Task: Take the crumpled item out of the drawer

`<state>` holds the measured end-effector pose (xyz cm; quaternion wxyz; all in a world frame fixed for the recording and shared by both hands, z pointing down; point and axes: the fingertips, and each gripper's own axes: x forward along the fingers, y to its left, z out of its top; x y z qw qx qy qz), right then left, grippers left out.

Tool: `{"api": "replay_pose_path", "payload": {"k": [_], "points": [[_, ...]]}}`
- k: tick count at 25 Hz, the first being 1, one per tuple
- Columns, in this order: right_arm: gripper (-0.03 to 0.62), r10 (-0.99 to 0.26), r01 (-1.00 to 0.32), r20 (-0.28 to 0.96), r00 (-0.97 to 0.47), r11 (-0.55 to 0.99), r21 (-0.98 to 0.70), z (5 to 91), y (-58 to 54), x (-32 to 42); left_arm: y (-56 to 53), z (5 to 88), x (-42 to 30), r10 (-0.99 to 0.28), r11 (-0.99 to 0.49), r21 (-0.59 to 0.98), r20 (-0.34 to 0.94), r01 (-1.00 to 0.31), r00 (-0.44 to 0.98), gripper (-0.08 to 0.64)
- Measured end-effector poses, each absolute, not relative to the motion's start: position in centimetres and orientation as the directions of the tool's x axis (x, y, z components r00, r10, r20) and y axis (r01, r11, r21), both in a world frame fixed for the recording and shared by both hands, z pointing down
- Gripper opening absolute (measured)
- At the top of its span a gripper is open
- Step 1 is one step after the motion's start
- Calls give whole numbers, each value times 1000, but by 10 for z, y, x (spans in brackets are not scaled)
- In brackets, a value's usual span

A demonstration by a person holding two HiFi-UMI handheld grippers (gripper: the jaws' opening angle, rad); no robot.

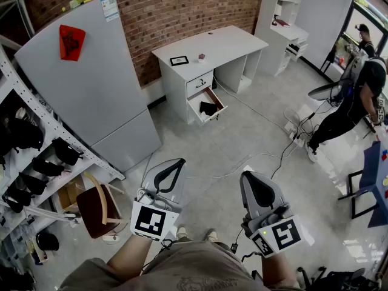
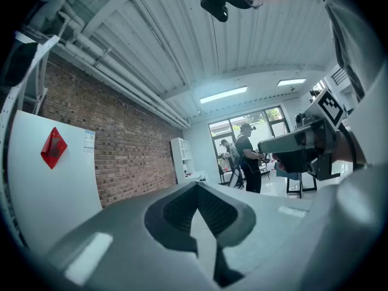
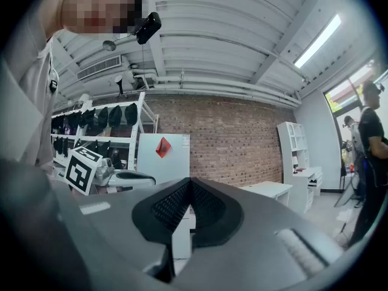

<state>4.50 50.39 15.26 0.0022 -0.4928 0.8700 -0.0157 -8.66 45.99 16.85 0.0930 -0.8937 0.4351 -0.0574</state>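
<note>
Position of the operator: the person stands on the grey floor [image 1: 242,138], well apart from the white table [image 1: 206,44], which stands against the brick wall [image 1: 182,5].

Left gripper [image 1: 177,162]: held level in front of the person. Its own view shows the jaw tips meeting, with nothing between them [image 2: 197,185]. The gripper is closed and empty.

Right gripper [image 1: 247,176]: held level beside the left one, the two apart. Its own view shows the tips pressed together on nothing [image 3: 190,180]. It is likewise closed and empty.

Task item: the crumpled item [image 1: 209,108] is dark and lies inside the lower drawer [image 1: 217,112] of the table. That drawer is pulled open. The upper drawer [image 1: 199,83] above it is shut. Both grippers are far from the drawer and touch nothing.

On the table top: a small dark picture frame [image 1: 179,60] and, near it, a small object too small to identify [image 1: 202,57].

Surroundings: a tall grey cabinet [image 1: 91,96] with a red sticker [image 1: 71,41] stands left of the table. A shelf rack [image 1: 36,144] holding dark items stands further left, with a wooden chair [image 1: 100,210] near it. Cables [image 1: 260,159] run across the floor. A second person [image 1: 354,99] stands at the far right, near a blue chair [image 1: 371,180]
</note>
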Motion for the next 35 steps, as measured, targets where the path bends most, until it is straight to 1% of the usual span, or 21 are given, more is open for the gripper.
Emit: {"api": "replay_pose_path", "payload": {"k": [5, 13, 19, 28, 29, 31, 33, 35], "points": [[28, -868, -866, 4, -497, 495, -73, 154, 501, 54, 460, 168, -84, -790, -601, -224, 21, -767, 613, 0], [28, -861, -858, -9, -509, 508, -80, 154, 506, 68, 463, 172, -69, -789, -604, -229, 34, -764, 613, 0], [28, -853, -850, 0, -522, 521, -77, 159, 509, 86, 465, 173, -49, -792, -600, -231, 41, -765, 609, 0], [29, -825, -821, -19, -565, 564, -86, 167, 516, 124, 473, 183, -9, -805, -586, -231, 54, -777, 591, 0], [36, -822, -818, -14, -569, 568, -92, 170, 517, 126, 475, 183, -5, -805, -585, -234, 52, -776, 591, 0], [122, -818, -814, -2, -575, 572, -102, 175, 517, 130, 478, 184, 0, -807, -583, -238, 56, -777, 588, 0], [158, -819, -815, 1, -574, 571, -103, 177, 518, 135, 479, 185, 3, -811, -578, -242, 61, -779, 582, 0], [176, -823, -819, -4, -568, 565, -101, 176, 515, 140, 477, 186, 3, -816, -571, -245, 64, -784, 574, 0]]}}
